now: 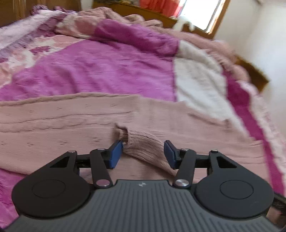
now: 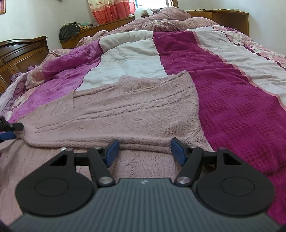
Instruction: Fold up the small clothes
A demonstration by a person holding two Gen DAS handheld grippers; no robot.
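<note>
A dusty-pink knitted sweater [image 2: 125,110] lies spread on the bed, its near part folded over so a thick folded edge runs across in front of my right gripper [image 2: 144,149]. That gripper is open, its blue pads on either side of the fold edge, gripping nothing. In the left wrist view the sweater [image 1: 62,121] stretches leftward, and a ribbed sleeve cuff [image 1: 141,144] rises between the pads of my left gripper [image 1: 143,151]. The jaws are apart; a gap shows at the right pad. The left gripper's tip [image 2: 9,132] also shows at the right view's left edge, by the sweater's side.
A magenta, white and pink bedspread [image 2: 232,100] covers the bed, rumpled at the far left. Pillows [image 2: 171,16] lie at the head. A dark wooden cabinet [image 2: 21,51] stands left, with a dark bag [image 2: 69,30] on the shelf behind. The bed's edge [image 1: 259,116] drops off at right.
</note>
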